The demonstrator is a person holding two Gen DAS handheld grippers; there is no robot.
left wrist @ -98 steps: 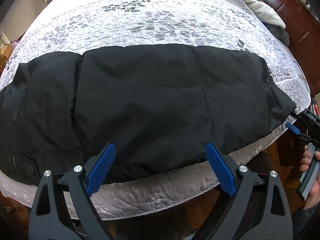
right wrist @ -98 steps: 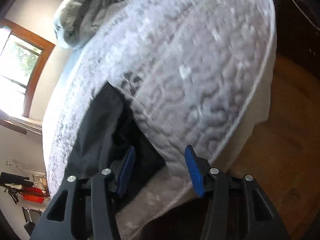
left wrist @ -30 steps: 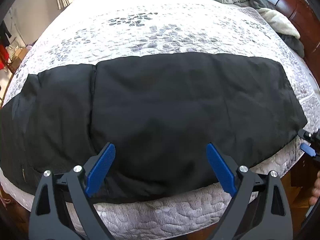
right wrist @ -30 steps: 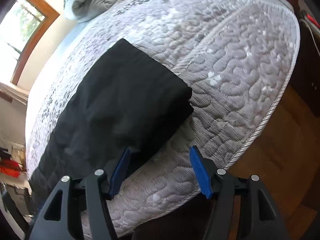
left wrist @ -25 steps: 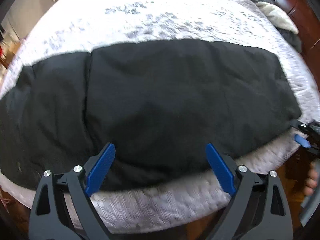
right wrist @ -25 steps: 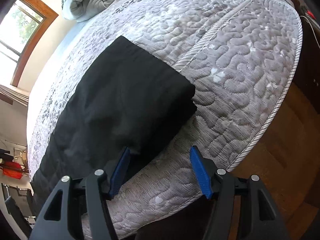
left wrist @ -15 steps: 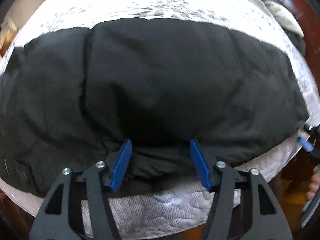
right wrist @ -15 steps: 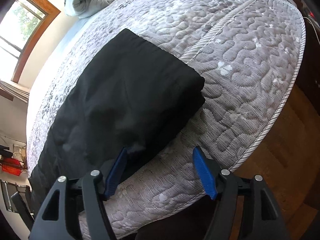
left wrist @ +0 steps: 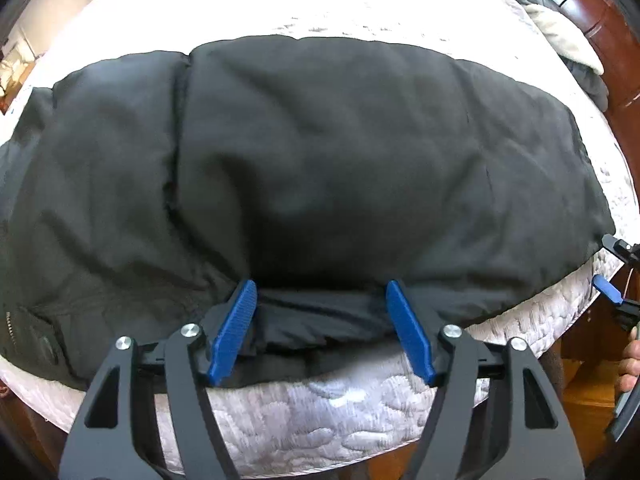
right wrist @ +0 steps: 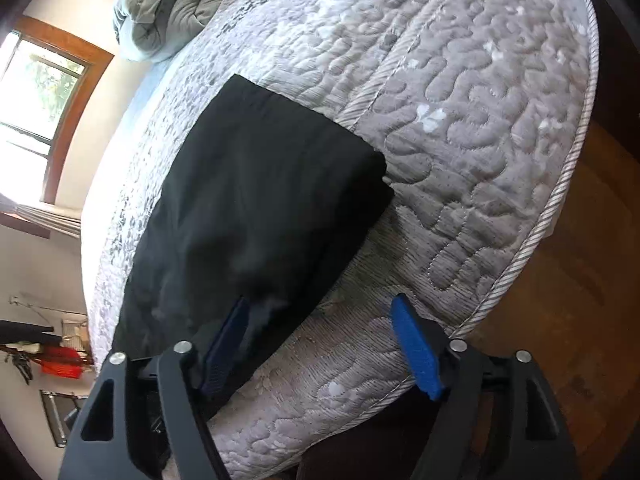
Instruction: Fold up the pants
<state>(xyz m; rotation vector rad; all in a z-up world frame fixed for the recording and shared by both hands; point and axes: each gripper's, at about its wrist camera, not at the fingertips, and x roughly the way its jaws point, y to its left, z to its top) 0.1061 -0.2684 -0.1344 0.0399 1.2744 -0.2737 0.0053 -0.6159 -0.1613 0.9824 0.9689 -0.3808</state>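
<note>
Black pants (left wrist: 320,168) lie lengthwise along the near edge of the quilted mattress (left wrist: 320,420), legs stacked, waist at the left. My left gripper (left wrist: 322,328) is open, its blue fingers straddling a bunched part of the near edge of the pants at mid length. My right gripper (right wrist: 320,340) is open at the leg-end corner of the pants (right wrist: 260,200); its left finger overlaps the cloth edge, its right finger is over bare mattress (right wrist: 480,140). It also shows at the right edge of the left wrist view (left wrist: 616,280).
A grey comforter (right wrist: 176,4) is heaped at the far end of the bed. A dark wooden headboard (left wrist: 600,20) runs along the right. Wooden floor (right wrist: 580,280) lies below the mattress edge. A window (right wrist: 36,92) is on the far wall.
My left gripper has moved forward and down to the near edge of the pants, and its jaws have narrowed around the cloth. My right gripper has edged closer to the leg-end corner.
</note>
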